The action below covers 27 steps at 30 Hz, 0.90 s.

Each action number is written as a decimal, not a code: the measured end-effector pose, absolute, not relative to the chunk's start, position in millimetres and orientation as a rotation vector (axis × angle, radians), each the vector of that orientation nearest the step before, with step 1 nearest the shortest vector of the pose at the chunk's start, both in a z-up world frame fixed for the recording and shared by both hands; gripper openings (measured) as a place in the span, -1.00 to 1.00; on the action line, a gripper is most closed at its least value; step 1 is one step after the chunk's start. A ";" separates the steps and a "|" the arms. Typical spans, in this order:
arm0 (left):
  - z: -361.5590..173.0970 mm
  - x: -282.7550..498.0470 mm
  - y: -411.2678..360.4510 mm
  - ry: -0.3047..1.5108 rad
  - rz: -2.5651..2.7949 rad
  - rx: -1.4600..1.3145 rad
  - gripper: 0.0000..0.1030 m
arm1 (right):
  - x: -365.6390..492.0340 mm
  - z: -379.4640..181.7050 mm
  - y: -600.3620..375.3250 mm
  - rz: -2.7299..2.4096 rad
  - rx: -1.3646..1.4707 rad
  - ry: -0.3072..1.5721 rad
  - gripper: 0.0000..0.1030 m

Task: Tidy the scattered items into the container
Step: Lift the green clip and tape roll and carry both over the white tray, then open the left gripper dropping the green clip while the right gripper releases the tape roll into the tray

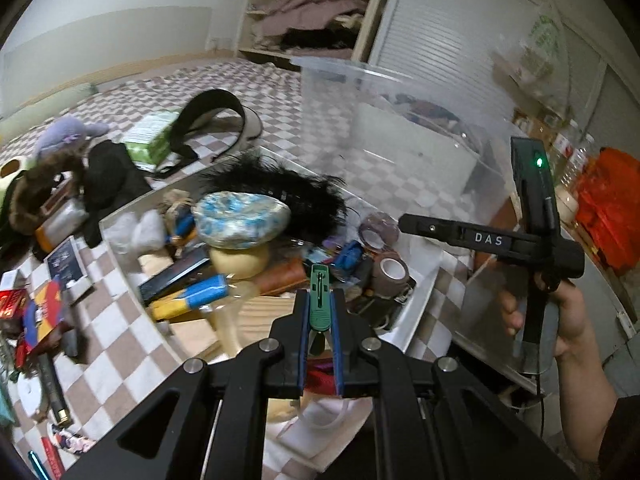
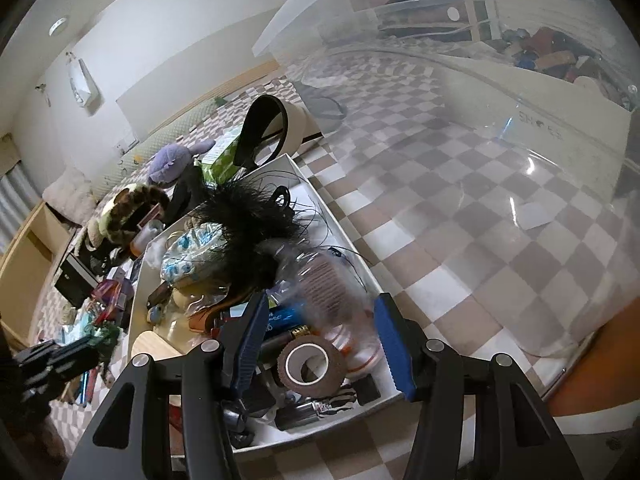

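A white container (image 1: 424, 292) lies on the checkered cover, full of mixed items: a black feather piece (image 1: 280, 184), a blue-and-white bundle (image 1: 240, 220) and tape rolls (image 1: 394, 272). My left gripper (image 1: 321, 312) hangs over its near end, shut on a small green clip (image 1: 319, 280) that sticks out past the pads. A hand holds my right gripper (image 1: 412, 224) over the container's right side. In the right wrist view the right gripper (image 2: 322, 312) is shut on a blurred clear plastic bottle (image 2: 328, 292) above the container (image 2: 332, 200), over a brown tape roll (image 2: 310, 364).
A large clear plastic bin (image 1: 400, 120) stands just beyond the container and fills the right wrist view's right side. Loose things lie on the cover to the left: a purple plush (image 1: 68, 132), a green box (image 1: 152, 136), a black visor (image 1: 216, 120), booklets (image 1: 64, 264). An orange object (image 1: 608, 208) sits far right.
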<state>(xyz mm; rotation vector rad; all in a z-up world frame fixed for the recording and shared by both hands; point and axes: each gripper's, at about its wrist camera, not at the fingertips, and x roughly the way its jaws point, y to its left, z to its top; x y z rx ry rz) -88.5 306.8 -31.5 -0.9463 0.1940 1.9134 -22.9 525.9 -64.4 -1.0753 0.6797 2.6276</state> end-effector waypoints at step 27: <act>-72.7 -67.5 357.8 0.363 1.728 -1.031 -0.80 | -28.0 -70.4 512.6 2.684 -1.128 0.683 0.08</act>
